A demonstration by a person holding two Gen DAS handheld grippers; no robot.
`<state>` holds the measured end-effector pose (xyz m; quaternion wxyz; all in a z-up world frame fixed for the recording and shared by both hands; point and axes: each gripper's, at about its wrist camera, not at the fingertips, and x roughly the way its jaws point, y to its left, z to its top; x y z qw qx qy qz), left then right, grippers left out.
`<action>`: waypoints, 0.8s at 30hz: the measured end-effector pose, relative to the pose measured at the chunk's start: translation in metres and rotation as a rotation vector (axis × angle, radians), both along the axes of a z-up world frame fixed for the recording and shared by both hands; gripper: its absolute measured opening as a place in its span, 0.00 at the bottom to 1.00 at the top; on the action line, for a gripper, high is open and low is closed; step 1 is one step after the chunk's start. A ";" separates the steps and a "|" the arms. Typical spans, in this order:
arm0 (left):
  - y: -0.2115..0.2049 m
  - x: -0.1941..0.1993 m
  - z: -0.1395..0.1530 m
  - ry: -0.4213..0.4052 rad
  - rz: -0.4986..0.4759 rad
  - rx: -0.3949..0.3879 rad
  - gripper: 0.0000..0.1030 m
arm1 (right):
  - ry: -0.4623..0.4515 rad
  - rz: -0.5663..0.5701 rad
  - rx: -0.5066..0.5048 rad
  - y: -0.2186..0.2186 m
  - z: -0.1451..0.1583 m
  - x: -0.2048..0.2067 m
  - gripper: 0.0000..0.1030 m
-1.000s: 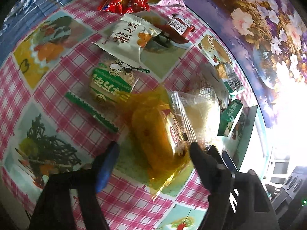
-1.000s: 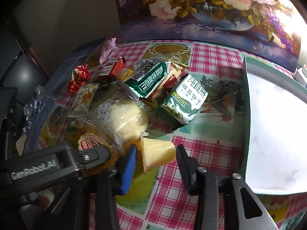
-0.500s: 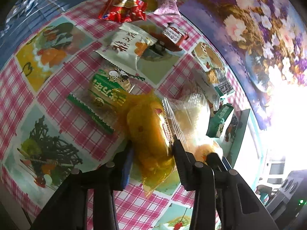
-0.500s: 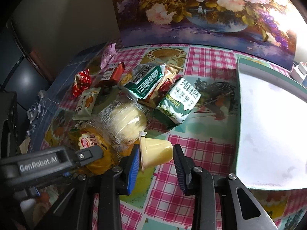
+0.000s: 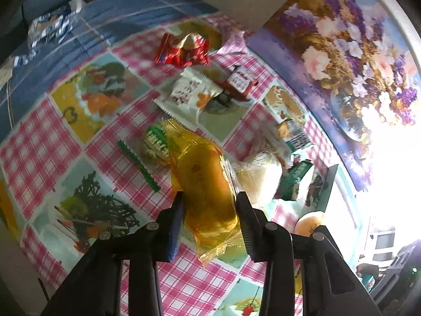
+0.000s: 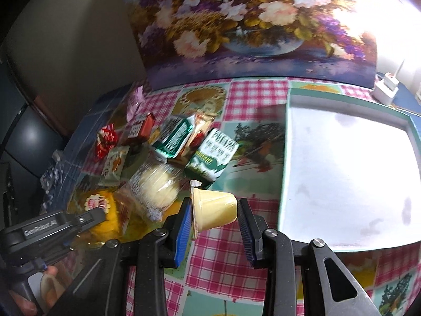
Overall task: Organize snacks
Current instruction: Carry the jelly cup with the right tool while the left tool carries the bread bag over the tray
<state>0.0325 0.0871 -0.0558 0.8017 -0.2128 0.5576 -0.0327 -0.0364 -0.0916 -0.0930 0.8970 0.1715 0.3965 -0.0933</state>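
Item pair: your left gripper [image 5: 209, 212] fingers clamp the yellow-wrapped cake [image 5: 205, 181], your right gripper [image 6: 213, 213] fingers pinch the jelly cup [image 6: 213, 208], both held clear of the desk [image 6: 218, 252], likely for the empty tray [image 6: 350, 181].

**Snacks spread across the checked tabletop**

The tabletop [image 6: 252, 97] wears a pink-checked cloth with picture squares. Resting on it: a red wrapper [image 5: 181, 50], a white packet [image 5: 189, 94], a green-and-white biscuit pack [image 6: 213, 155] and a clear-wrapped pale bun [image 6: 155, 184], all clustered close. Well to the side sits a shallow teal-rimmed tray [image 6: 286, 142], and a flower painting [image 6: 250, 23] stands at the back edge.
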 end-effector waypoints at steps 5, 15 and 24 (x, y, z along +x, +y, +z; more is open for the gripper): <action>-0.012 0.000 0.015 -0.037 -0.035 0.033 0.39 | -0.010 -0.047 0.010 -0.015 0.006 -0.006 0.36; -0.021 -0.006 0.045 -0.118 -0.058 0.072 0.39 | -0.026 -0.133 0.059 -0.049 0.013 -0.013 0.36; -0.081 0.002 0.053 -0.128 -0.188 0.098 0.39 | -0.042 -0.221 0.049 -0.078 0.023 -0.023 0.36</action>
